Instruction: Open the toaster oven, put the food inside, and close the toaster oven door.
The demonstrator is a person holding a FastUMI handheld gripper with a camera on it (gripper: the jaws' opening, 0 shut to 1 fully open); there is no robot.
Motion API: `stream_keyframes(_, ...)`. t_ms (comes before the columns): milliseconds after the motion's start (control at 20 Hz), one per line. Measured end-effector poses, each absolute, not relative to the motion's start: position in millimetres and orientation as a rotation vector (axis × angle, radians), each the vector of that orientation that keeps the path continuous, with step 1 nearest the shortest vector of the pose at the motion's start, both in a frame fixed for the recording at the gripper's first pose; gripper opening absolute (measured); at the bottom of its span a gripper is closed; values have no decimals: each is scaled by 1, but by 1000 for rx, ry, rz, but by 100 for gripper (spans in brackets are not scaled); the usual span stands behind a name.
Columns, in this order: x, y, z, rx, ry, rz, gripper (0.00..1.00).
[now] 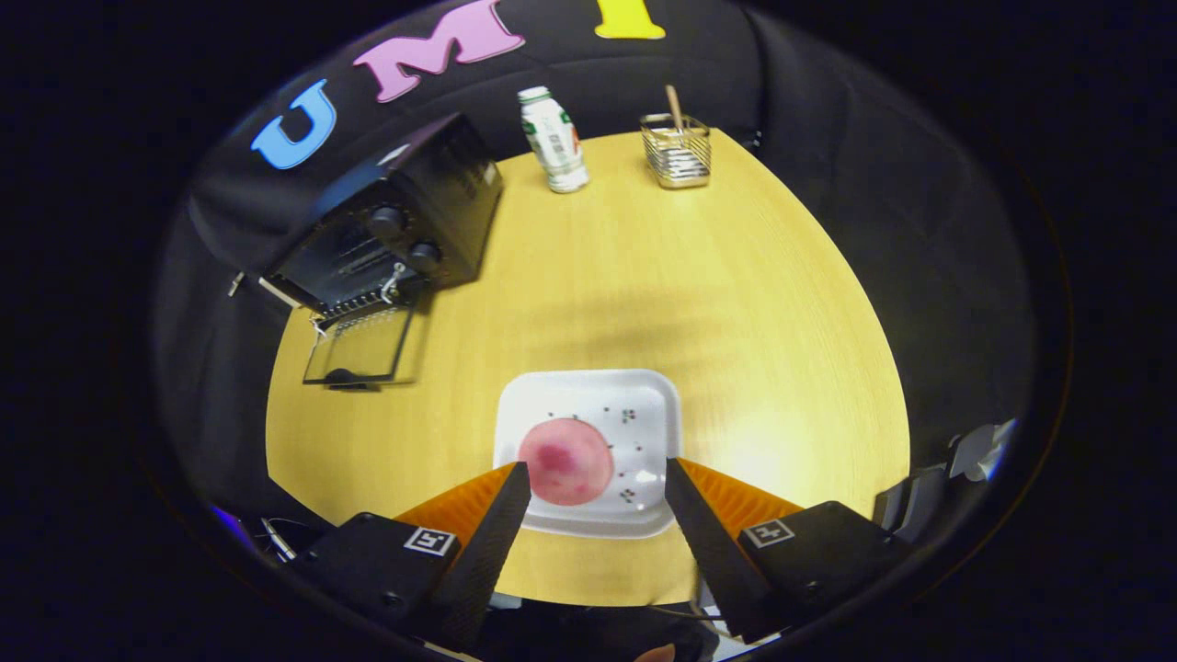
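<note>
Food (565,462) on white plate (644,414), between wide-apart claw (598,476) fingers; toaster oven (391,225) door down.

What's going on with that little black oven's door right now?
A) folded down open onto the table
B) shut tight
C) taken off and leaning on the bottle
A: the toaster oven has its glass door folded down flat in front of it.

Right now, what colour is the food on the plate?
Pink with a darker red patch, seen in the gripper view: food on white plate.
</note>
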State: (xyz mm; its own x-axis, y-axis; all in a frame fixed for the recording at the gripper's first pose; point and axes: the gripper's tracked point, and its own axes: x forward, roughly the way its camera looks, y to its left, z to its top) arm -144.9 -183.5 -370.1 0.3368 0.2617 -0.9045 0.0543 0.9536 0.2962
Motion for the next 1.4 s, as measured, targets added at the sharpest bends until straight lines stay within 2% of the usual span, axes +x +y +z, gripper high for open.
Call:
stream_keyframes(100, -148, -199, -394, 310, 1298, 143, 90)
stream_keyframes(150, -151, -204, -404, 312, 1335, 145, 80)
stream_keyframes(200, -149, -207, -414, 308, 1357, 146, 76)
stream_keyframes(250, -147, -208, -421, 300, 1375, 148, 65)
stream_keyframes(400, -138, -200, -428, 310, 1414, 187, 59)
stream_keyframes(550, -134, -199, -434, 289, 1449, 164, 18)
stream_keyframes(700, -139, -195, -450, 292, 1490, 153, 21)
stream_keyframes(750, -139, -200, -436, 304, 1496, 166, 14)
stream_keyframes(950, -138, -199, -437, 418, 1477, 228, 5)
stream_keyframes(1400, -147, -186, -429, 827, 1359, 278, 5)
